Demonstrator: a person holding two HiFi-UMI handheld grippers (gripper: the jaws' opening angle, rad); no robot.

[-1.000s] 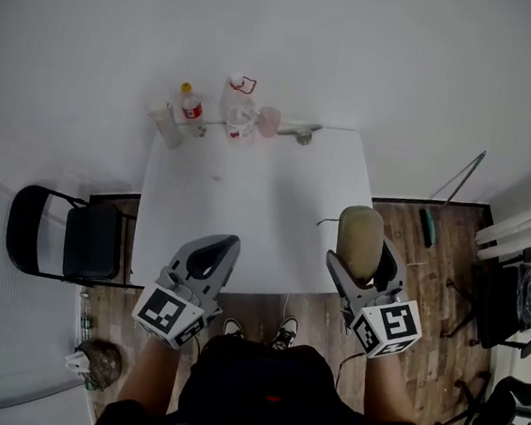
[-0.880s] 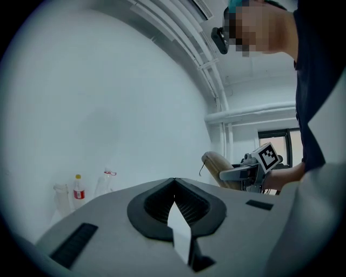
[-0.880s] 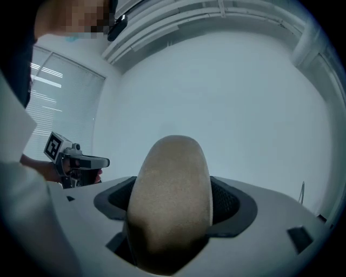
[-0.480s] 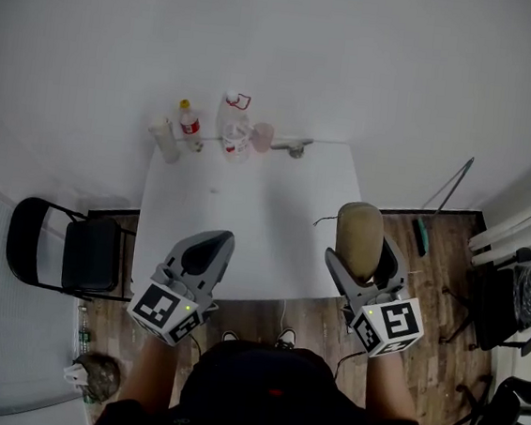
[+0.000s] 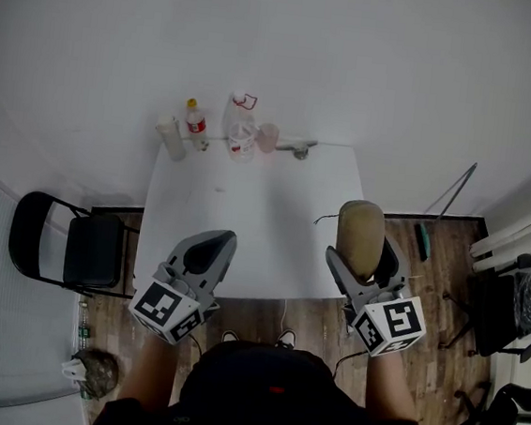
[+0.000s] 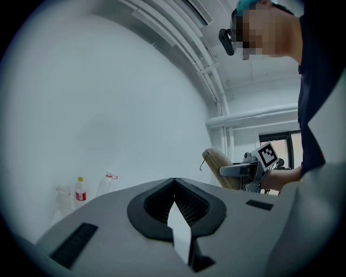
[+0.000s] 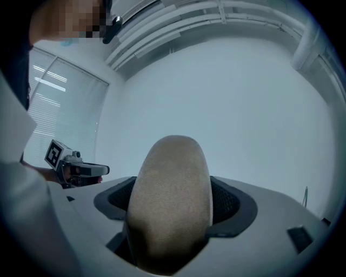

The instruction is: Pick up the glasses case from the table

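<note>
1. The right gripper (image 7: 172, 216) is clamped on the tan glasses case (image 7: 172, 184), which sticks out beyond the jaw tips.
2. The left gripper (image 6: 174, 183) has its jaws together, with nothing between them.
3. In the head view the case appears over the near right corner of the white table (image 5: 246, 214).
4. Some bottles (image 5: 196, 122) stand at the table's far edge; a black chair (image 5: 78, 248) stands at its left.

No text is reading clearly anywhere — the red label on the small bottle (image 5: 196, 121) at the table's (image 5: 244, 233) far left corner is showing too small to make out.
</note>
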